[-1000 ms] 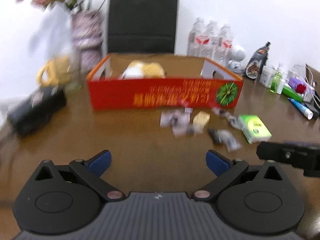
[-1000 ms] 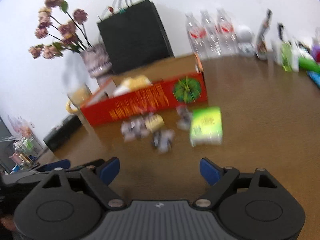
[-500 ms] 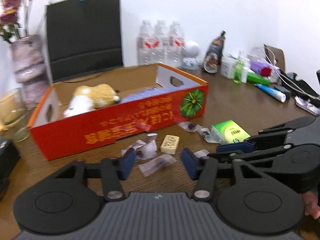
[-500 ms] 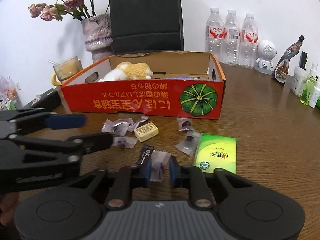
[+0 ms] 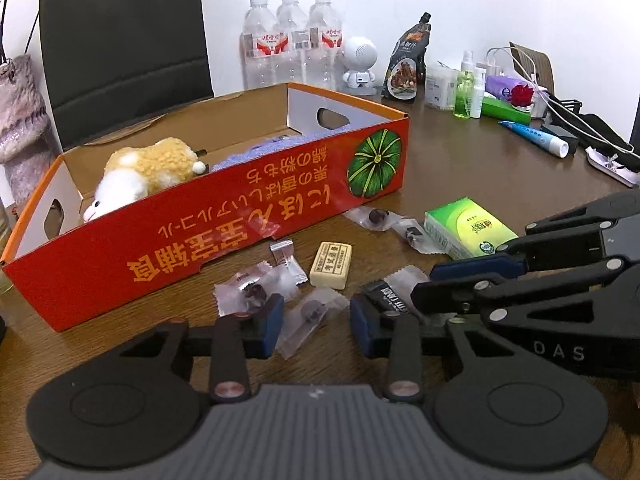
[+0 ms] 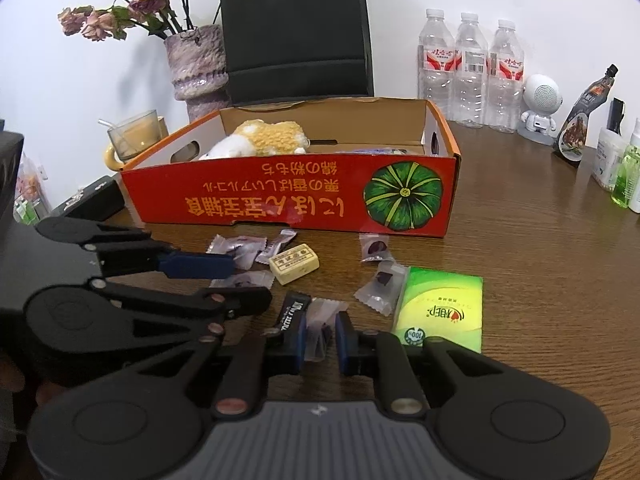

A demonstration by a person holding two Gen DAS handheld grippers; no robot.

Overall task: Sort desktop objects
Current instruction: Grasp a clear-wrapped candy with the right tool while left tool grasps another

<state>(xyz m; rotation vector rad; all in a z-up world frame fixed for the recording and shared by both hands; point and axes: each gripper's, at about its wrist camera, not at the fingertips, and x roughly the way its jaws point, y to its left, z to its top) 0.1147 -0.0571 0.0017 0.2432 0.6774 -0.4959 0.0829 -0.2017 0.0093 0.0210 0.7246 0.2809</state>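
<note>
A red cardboard box (image 5: 240,204) (image 6: 304,196) holds a plush toy (image 5: 148,172) and a purple cloth. Several wrapped candies, a cream bar (image 5: 331,265) (image 6: 294,269), a black sachet (image 5: 388,298) (image 6: 294,314) and a green packet (image 5: 468,226) (image 6: 440,312) lie in front of it. My left gripper (image 5: 316,326) is partly open around a clear candy wrapper (image 5: 310,314) on the table. My right gripper (image 6: 320,338) is narrowly open around another clear candy (image 6: 320,326), beside the black sachet. Each gripper shows in the other's view, side by side.
Water bottles (image 6: 468,68), a small white robot figure (image 6: 540,108), a sauce pouch (image 5: 406,64), toiletries and cables (image 5: 560,112) line the back and right. A vase of dried flowers (image 6: 196,68), a black bag (image 6: 296,28), and a glass mug (image 6: 136,136) stand behind the box.
Both grippers came down and forward to the candies before the box. Their jaws closed from wide open to narrow gaps around candy wrappers.
</note>
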